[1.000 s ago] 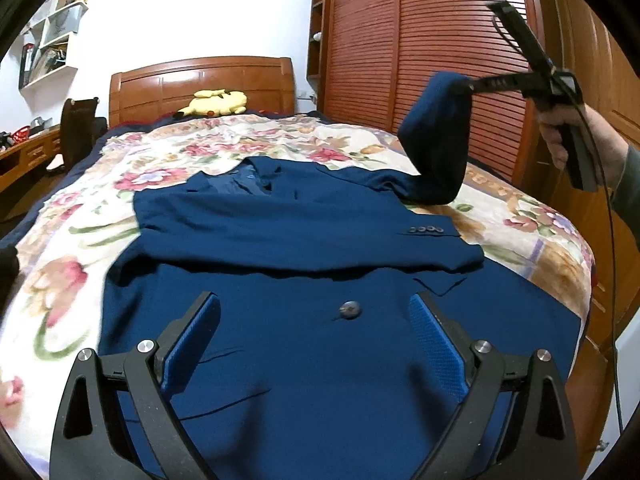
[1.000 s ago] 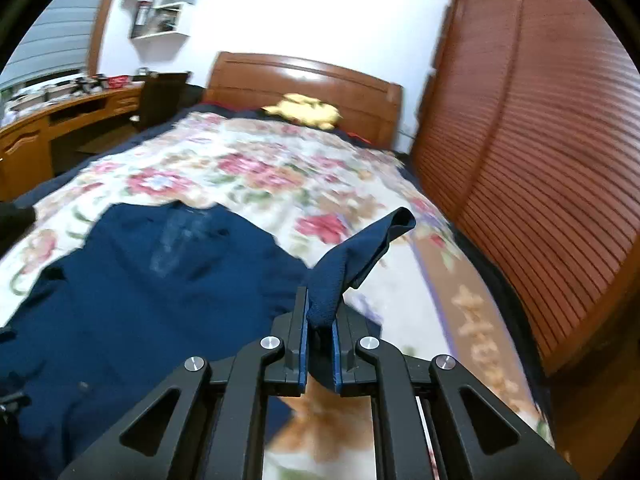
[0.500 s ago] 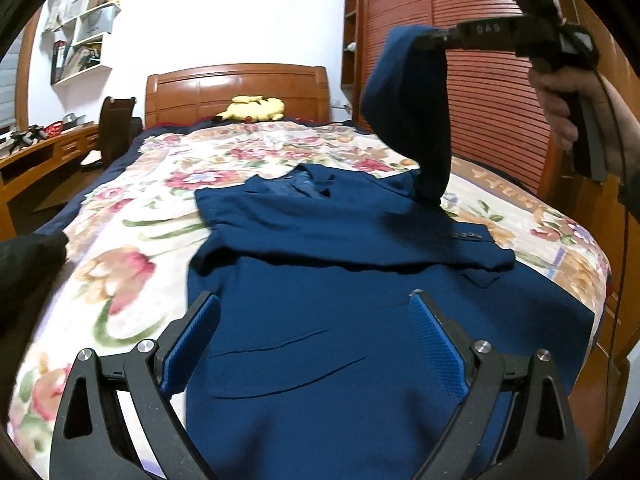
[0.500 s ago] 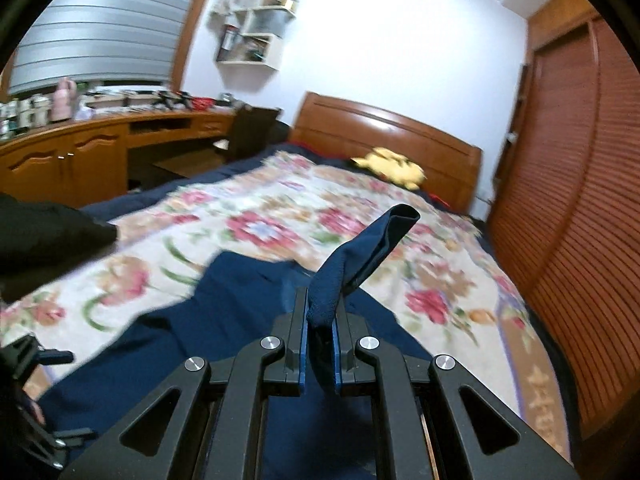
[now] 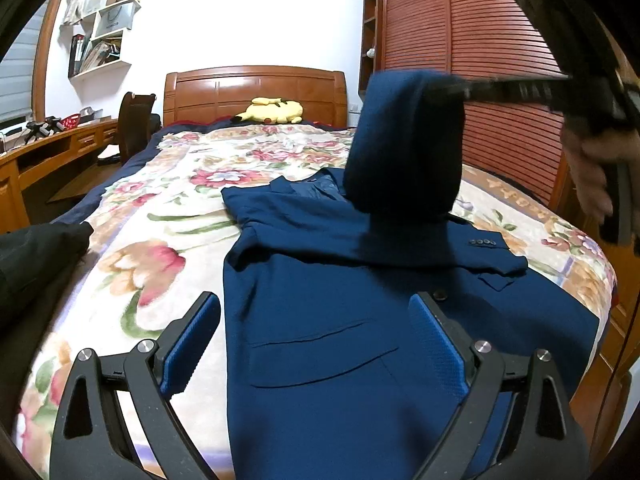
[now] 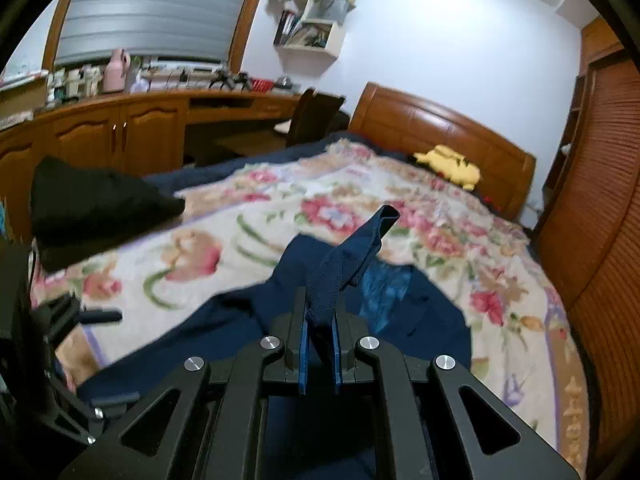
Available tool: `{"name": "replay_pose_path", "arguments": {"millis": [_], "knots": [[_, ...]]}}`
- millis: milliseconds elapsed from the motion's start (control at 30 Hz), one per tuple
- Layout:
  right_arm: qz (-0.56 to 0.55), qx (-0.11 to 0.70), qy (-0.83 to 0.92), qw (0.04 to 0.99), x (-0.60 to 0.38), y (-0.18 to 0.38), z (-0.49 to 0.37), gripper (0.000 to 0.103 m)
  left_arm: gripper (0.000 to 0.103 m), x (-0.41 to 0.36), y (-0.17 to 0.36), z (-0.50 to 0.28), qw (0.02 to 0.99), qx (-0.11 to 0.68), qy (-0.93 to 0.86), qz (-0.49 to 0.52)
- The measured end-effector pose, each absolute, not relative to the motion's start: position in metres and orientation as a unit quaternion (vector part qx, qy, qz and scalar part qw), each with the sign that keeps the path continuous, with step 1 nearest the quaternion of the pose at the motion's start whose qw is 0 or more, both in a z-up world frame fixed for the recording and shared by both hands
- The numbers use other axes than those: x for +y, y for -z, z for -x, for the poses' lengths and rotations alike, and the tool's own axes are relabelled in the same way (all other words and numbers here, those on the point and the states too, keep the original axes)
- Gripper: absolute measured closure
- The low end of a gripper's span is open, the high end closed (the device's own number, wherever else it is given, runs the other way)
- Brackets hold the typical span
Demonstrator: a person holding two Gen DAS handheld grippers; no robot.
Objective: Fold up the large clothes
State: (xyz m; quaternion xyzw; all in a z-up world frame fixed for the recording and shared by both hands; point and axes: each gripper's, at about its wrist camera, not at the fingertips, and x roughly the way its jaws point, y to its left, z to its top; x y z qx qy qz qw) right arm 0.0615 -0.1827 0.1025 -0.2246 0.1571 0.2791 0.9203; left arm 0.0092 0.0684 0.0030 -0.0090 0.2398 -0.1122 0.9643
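While the navy suit jacket [image 5: 360,320] lies front-up on the floral bedspread [image 5: 160,216], its collar points toward the wooden headboard [image 5: 256,88] and its hem toward the camera. One sleeve is already folded across the chest, with four cuff buttons [image 5: 485,243] showing near the jacket's right edge.

The right gripper [image 6: 319,344] is clenched on the cuff end of the other sleeve [image 6: 352,256]; the cloth sits pinched between the two blue pads and stands up past the fingertips. Seen from the left wrist camera, this sleeve [image 5: 404,144] hangs raised above the collar area as a dark loop (its image is blurred), suspended from the right gripper, whose handle is held by the person's hand [image 5: 592,176] at the frame's right.

The left gripper [image 5: 316,344] has its fingers spread wide and grasps nothing. It hovers above the lower front of the jacket, near a flap pocket [image 5: 320,344].

Other items in view:
- yellow plush toy [image 5: 272,111] against the headboard;
- black garment [image 6: 92,204] at the bed's left edge;
- louvred wardrobe doors [image 5: 480,40] along the right wall;
- wooden desk [image 6: 160,116] and wall shelves [image 6: 316,12] on the left.
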Motion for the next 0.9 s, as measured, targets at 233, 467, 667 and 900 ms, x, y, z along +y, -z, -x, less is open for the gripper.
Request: {"name": "replay_pose_path", "arguments": {"millis": [233, 467, 667, 900], "knots": [[0.228, 0.204, -0.289, 0.907, -0.183, -0.088, -0.064, 0.094, 0.007, 0.068, -0.002, -0.01, 0.964, 0.24, 0.111, 0.008], [0.225, 0.229, -0.292, 0.901, -0.167, -0.077, -0.074, 0.093, 0.007, 0.076, -0.001, -0.01, 0.965, 0.241, 0.103, 0.012], [0.212, 0.227, -0.303, 0.901, -0.162, -0.08, -0.072, 0.049, 0.007, 0.081, -0.001, -0.009, 0.965, 0.241, 0.099, 0.017], [0.226, 0.221, -0.272, 0.909, -0.164, -0.077, -0.076, 0.042, 0.007, 0.079, 0.0, -0.01, 0.964, 0.243, 0.104, 0.015]]}}
